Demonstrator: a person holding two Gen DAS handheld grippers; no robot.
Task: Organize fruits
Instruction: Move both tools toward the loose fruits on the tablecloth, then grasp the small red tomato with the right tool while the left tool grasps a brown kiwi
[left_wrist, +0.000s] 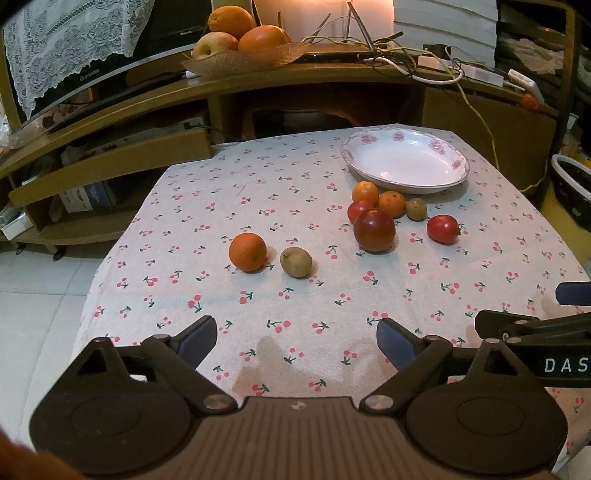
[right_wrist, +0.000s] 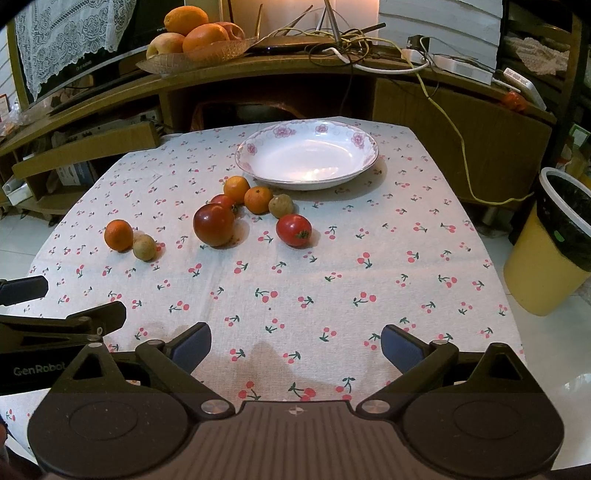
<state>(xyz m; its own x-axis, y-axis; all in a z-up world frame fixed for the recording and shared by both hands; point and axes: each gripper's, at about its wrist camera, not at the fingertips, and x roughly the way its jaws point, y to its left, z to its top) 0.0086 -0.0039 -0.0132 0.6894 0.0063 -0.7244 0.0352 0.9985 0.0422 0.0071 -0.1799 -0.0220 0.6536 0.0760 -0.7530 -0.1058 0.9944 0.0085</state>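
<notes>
A white floral plate (left_wrist: 406, 162) (right_wrist: 306, 157) stands bare at the far side of the cherry-print cloth. Just in front of it lies a cluster: two small oranges (left_wrist: 392, 203) (right_wrist: 258, 199), a brown kiwi (left_wrist: 416, 209) (right_wrist: 280, 205), a big dark red apple (left_wrist: 373, 229) (right_wrist: 214, 224) and a tomato (left_wrist: 442, 229) (right_wrist: 294, 229). Apart to the left sit an orange (left_wrist: 247, 252) (right_wrist: 118, 235) and a second kiwi (left_wrist: 295, 262) (right_wrist: 144, 246). My left gripper (left_wrist: 295, 341) and my right gripper (right_wrist: 295, 343) hover open over the near cloth with nothing between their fingers.
A wooden shelf unit behind the table carries a basket of large fruit (left_wrist: 236, 37) (right_wrist: 195, 37) and tangled cables (left_wrist: 424, 62). A yellow bin with a black liner (right_wrist: 554, 243) stands on the floor at the right. White tiles lie left of the table.
</notes>
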